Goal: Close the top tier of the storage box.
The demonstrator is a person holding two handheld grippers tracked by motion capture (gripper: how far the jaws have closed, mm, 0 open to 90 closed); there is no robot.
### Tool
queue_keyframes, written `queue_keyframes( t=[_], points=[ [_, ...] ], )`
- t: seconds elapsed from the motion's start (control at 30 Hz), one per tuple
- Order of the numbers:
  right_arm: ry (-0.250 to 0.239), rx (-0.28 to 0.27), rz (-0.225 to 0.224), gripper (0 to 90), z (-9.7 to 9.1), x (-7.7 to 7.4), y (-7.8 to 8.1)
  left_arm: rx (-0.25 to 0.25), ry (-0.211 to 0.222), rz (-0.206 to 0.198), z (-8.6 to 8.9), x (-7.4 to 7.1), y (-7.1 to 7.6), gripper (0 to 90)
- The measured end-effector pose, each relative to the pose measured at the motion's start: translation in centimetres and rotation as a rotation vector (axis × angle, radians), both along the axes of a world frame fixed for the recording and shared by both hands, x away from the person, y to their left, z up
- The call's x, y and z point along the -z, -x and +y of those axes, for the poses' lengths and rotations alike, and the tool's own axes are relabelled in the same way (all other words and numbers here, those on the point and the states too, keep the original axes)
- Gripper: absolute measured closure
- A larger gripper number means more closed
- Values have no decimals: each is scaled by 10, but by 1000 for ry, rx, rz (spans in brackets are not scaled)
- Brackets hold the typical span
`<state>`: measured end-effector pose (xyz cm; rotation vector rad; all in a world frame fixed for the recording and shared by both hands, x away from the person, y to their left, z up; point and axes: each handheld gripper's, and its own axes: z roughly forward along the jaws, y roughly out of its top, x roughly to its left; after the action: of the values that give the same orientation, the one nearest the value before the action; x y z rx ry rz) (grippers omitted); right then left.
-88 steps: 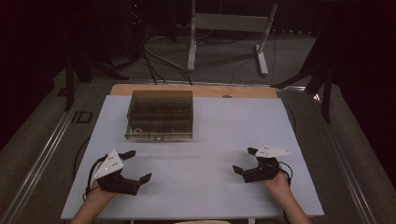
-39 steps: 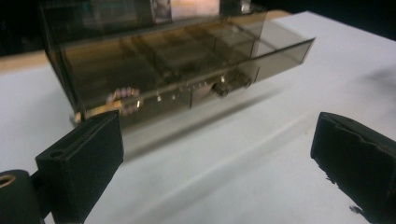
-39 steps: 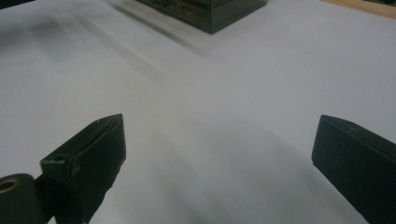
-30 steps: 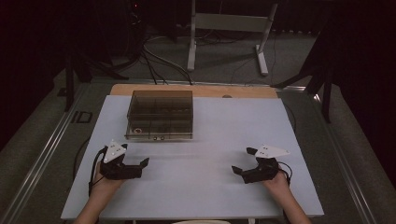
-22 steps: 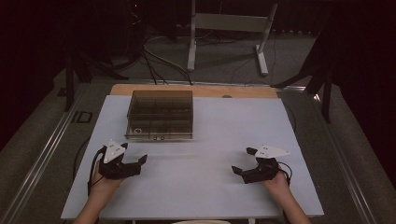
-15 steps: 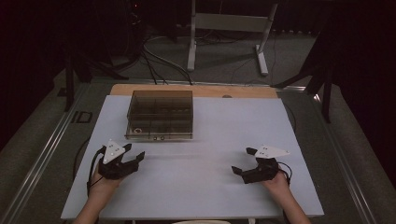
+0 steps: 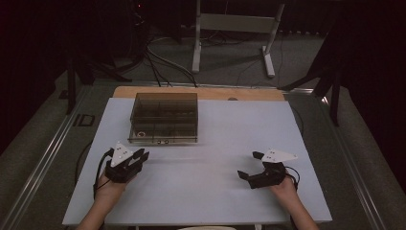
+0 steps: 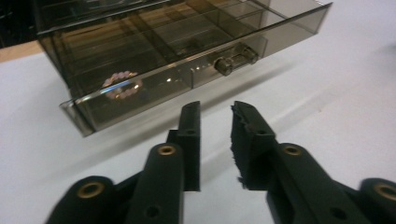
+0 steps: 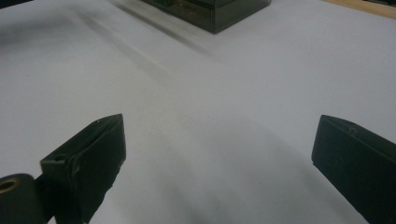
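Smoked, see-through plastic box, flat and rectangular, split by thin walls into compartments; it sits at about 11 o'clock on the matte white table, near the left gripper.

Left gripper view adds what the high view blurs: a small ring of pale pink beads in the compartment at the box's near corner, at 10 o'clock from the jaw tips, and a metal knob on the front wall at 1 o'clock.

Left gripper: black jaws have just been closing, a narrow gap left, nothing between them; one pad's rubber edge is frayed.

Right gripper, at 4 o'clock on the table: released, jaws spread wide over bare surface, well apart from the box.
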<state>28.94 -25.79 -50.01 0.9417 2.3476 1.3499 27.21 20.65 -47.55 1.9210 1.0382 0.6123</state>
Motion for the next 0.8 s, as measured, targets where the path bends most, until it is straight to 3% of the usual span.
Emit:
queue_keyframes(
  t=[0.3, 0.8],
  points=[
    [-3, 2, -3, 30, -1, -1, 1, 17, -5, -5, -4, -1, -8, 895],
    [-5, 5, -6, 30, -1, -1, 1, 43, -30, -11, -16, 3, -25, 900]
  ],
)
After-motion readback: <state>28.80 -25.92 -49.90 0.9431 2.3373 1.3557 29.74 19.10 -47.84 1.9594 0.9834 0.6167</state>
